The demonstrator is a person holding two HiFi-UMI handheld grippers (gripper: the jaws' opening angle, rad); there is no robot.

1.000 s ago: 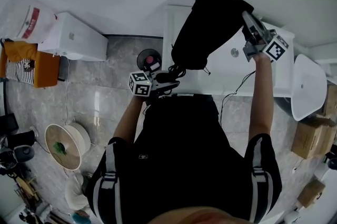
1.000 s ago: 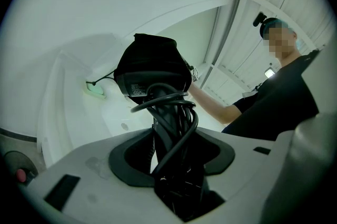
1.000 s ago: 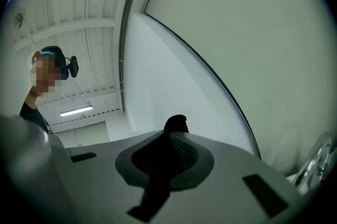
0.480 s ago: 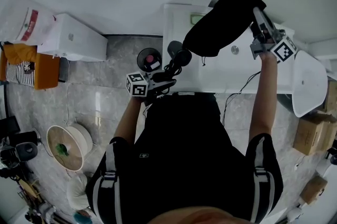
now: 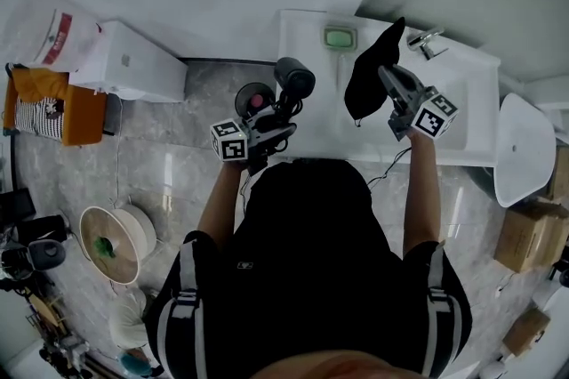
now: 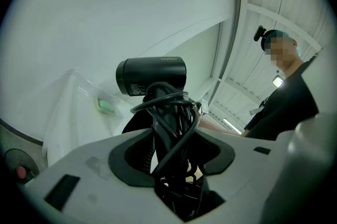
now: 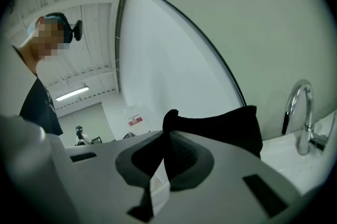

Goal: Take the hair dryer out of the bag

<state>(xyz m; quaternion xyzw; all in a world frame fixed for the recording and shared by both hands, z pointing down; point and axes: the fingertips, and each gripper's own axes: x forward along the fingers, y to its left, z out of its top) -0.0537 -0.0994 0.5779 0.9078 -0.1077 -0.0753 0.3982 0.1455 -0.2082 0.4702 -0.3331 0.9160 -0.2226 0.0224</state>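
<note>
Green soap (image 5: 339, 37) on white counter (image 5: 476, 92), faucet (image 5: 425, 40) at its far edge, white cabinet (image 5: 129, 61) at left, cardboard boxes (image 5: 524, 230) at right, tiled floor (image 5: 160, 181).

Top: I see a black short-sleeved top (image 5: 307, 253), plain apart from one small pale mark on the chest (image 5: 241, 264).
Sleeves: the sleeves (image 5: 184, 302) are black, and pale grey-white stripes run along each shoulder.
Headgear: a teal cap (image 6: 277, 34) with a small black camera (image 6: 258, 33) on a stalk at its front.
Left gripper (image 5: 280, 121): light grey moulded shell with a dark grey lining round the jaw mouth and black rectangular slots (image 6: 62, 192) in the top face.
Right gripper (image 5: 388, 76): I note the same grey shell, dark lining and slots.
Marker cubes: the left cube (image 5: 229, 140) and right cube (image 5: 435, 115) are white with black square patterns.
</note>
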